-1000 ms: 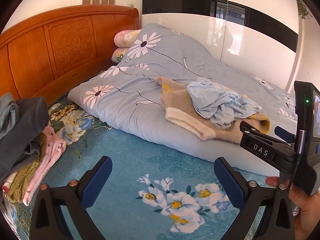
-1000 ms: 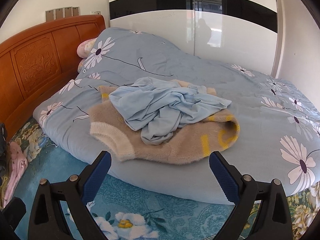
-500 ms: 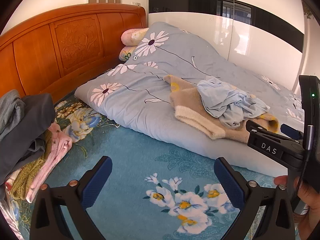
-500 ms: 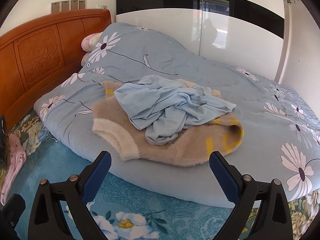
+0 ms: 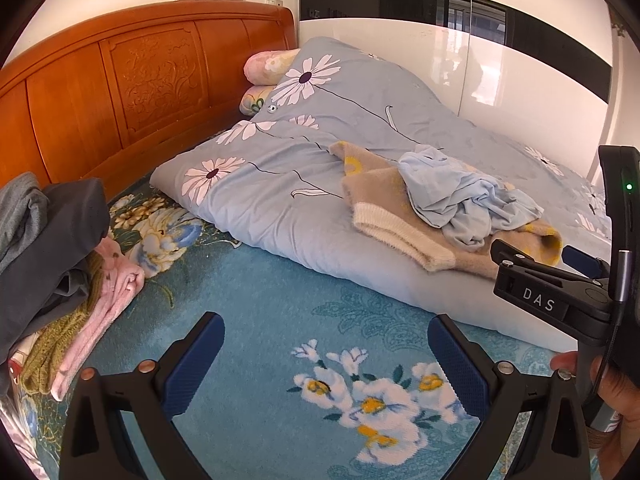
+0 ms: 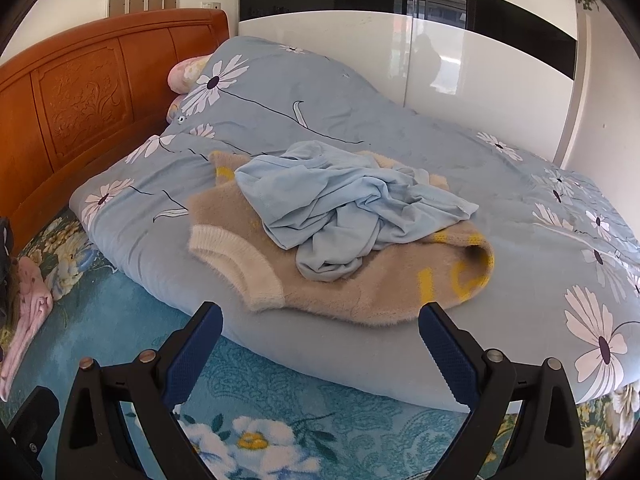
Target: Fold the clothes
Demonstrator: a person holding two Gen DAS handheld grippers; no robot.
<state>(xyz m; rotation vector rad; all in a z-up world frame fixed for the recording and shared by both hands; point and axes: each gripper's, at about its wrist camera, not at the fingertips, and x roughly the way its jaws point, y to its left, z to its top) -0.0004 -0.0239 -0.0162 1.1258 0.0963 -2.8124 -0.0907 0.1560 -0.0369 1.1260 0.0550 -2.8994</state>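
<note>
Jaws wide: left gripper [image 5: 326, 354], right gripper [image 6: 320, 344] level.

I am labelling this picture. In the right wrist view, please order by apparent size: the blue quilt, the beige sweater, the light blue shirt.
1. blue quilt
2. beige sweater
3. light blue shirt, bunched up, so it looks smaller

Both views bright, daylit, sharp w/ no motion blur. Glossy white wardrobe doors [image 6: 460, 64] throw strong glare and reflect a window; same washed-out glare in left view [image 5: 520, 76]. Soft shadows only: under the duvet [image 6: 320, 128] edge and in folds of the blue garment [image 6: 352, 208]. Heavy fisheye bend, black vignette at corners.
</note>
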